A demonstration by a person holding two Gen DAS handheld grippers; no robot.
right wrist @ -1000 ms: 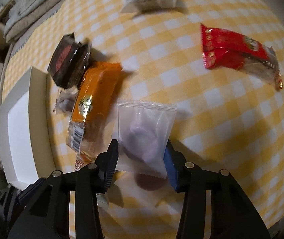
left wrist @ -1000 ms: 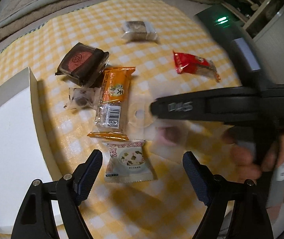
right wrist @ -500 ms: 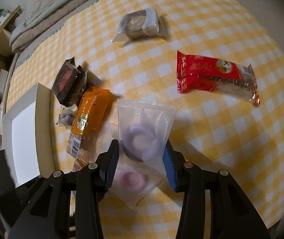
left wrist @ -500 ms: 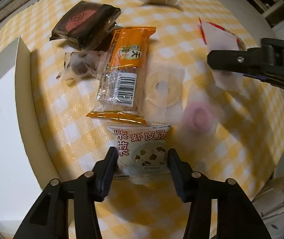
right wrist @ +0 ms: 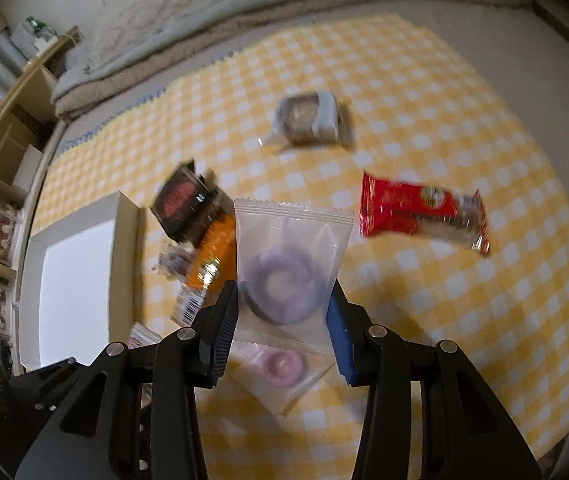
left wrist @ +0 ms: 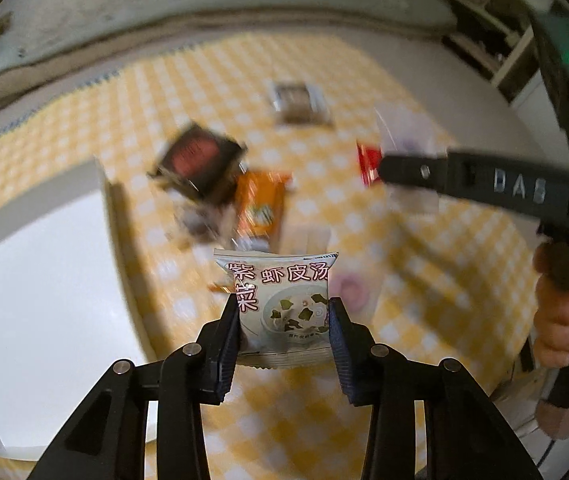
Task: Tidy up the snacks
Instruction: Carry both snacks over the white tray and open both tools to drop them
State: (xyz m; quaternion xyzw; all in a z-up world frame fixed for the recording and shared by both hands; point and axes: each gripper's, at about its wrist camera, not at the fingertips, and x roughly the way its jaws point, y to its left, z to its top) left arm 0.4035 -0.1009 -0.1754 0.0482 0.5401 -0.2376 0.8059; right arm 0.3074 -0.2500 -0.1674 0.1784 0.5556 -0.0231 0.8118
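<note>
My left gripper (left wrist: pixel 284 332) had just closed its jaws on the seaweed soup packet (left wrist: pixel 282 304) and lifted it off the checked cloth (left wrist: pixel 132 120), so both hands carried a snack toward the white box (left wrist: pixel 36 280) at nine o'clock. My right gripper (right wrist: pixel 284 320) stayed clamped on the frosted pouch (right wrist: pixel 290 264), its purple ring showing through.

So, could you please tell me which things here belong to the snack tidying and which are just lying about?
Part of the job:
- soup packet, in left hand-held gripper
- purple ring packet, in right hand-held gripper
- red packet
- pink ring packet
- white box

Just lying about:
- bedding
- shelf
</note>
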